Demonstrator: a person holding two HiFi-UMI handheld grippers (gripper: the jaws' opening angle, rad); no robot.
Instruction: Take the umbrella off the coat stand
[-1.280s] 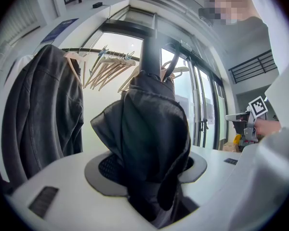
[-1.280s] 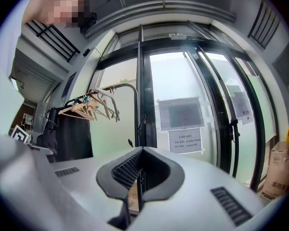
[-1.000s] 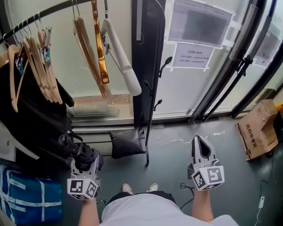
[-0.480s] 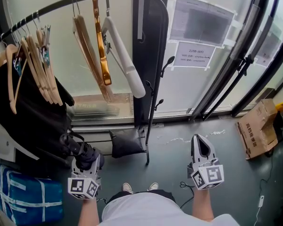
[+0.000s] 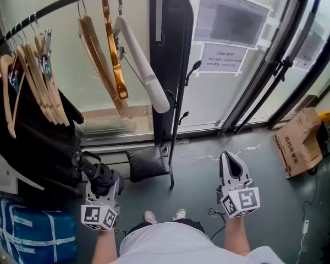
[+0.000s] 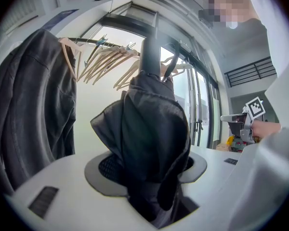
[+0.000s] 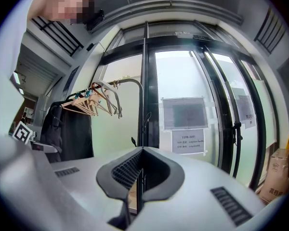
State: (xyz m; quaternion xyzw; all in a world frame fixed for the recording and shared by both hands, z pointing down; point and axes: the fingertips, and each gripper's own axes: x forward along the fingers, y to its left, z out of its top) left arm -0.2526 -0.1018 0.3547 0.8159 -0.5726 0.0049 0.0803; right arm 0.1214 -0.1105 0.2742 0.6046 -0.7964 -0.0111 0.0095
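Observation:
The folded black umbrella (image 5: 94, 172) stands up between the jaws of my left gripper (image 5: 103, 187), low at the left beside the hanging black coat (image 5: 36, 142). In the left gripper view its bunched fabric (image 6: 151, 138) fills the gap and my left gripper (image 6: 147, 170) is shut on it. The umbrella hangs on no hook of the black coat stand (image 5: 174, 92). My right gripper (image 5: 229, 159) is held low at the right, its jaws shut with nothing in them; in the right gripper view my right gripper (image 7: 140, 151) points at the stand's post (image 7: 145, 105).
Wooden hangers (image 5: 102, 59) and a white one (image 5: 146, 70) hang on the rail. A black bag (image 5: 147, 164) lies at the stand's foot, a blue bag (image 5: 27, 232) at the lower left, a cardboard box (image 5: 297, 147) at the right. Glass doors with paper notices (image 5: 223, 56) stand behind.
The head view has shifted slightly. Both grippers stay where they were, the left one still holding the umbrella.

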